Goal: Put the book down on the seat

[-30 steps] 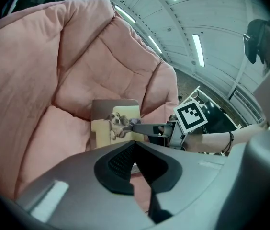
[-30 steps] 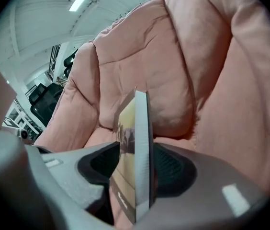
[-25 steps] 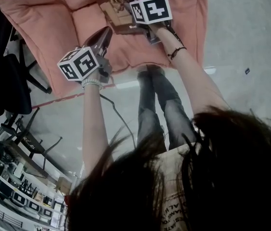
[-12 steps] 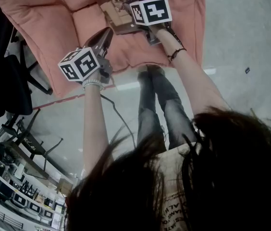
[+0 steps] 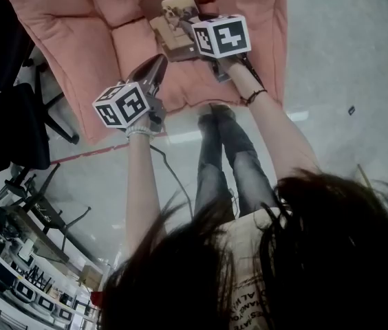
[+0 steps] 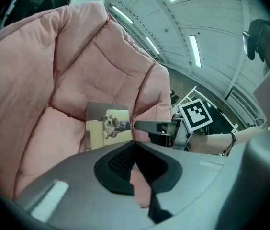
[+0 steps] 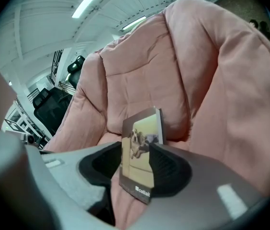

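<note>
The book, with a dog on its cover, stands on the pink chair's seat and leans toward the backrest. In the right gripper view the book is between the jaws of my right gripper. These jaws stand wide and are closing, and a dark gap shows beside the left pad. In the head view my right gripper sits at the book's right edge. My left gripper hovers over the seat's front, shut with nothing in it. The left gripper view shows the book just beyond its tips.
The pink cushion wraps around as backrest and sides. A black office chair stands left of it. Pale floor lies to the right. The person's legs stand right at the seat's front edge, and a cable hangs below the left gripper.
More of the book's cover shows beyond the right gripper's cube, which sits lower and further right in view. The left gripper has also shifted a little right.
</note>
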### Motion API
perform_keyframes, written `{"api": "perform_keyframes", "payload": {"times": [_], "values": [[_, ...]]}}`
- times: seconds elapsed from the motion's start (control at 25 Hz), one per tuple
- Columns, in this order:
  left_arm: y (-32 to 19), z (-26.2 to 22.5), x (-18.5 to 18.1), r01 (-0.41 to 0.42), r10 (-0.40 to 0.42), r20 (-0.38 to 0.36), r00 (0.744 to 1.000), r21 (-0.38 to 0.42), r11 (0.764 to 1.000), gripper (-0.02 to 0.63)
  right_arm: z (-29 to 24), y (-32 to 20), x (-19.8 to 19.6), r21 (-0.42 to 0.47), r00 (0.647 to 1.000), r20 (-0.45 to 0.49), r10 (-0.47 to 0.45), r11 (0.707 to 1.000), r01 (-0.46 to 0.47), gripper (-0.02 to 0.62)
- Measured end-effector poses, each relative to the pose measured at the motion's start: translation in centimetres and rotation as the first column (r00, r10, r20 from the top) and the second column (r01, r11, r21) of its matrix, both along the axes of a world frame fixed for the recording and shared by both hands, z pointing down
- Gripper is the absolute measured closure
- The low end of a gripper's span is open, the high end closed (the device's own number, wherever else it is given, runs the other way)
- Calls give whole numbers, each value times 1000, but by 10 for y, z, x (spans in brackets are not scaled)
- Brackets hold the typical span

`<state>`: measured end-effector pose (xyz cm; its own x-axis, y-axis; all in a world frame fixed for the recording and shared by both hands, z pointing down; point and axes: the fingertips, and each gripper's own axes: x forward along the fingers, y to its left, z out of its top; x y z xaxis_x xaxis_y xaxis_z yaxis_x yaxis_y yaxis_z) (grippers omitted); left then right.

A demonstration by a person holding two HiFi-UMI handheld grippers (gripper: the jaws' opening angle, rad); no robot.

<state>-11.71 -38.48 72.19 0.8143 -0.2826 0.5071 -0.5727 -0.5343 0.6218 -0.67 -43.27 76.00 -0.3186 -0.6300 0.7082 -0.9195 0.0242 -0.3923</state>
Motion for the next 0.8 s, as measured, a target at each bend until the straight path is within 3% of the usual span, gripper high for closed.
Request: {"api": "perform_keyframes", "payload": {"times": [0.6, 0.8], "values": [[26, -106, 17, 37, -30, -83, 996, 81, 996, 609, -128, 27, -29, 165, 976, 177, -123, 982, 94, 500], [42, -148, 24, -15, 27, -80, 996, 148, 989, 609, -172, 43, -34, 221, 972, 172, -160, 968, 120, 534]]}}
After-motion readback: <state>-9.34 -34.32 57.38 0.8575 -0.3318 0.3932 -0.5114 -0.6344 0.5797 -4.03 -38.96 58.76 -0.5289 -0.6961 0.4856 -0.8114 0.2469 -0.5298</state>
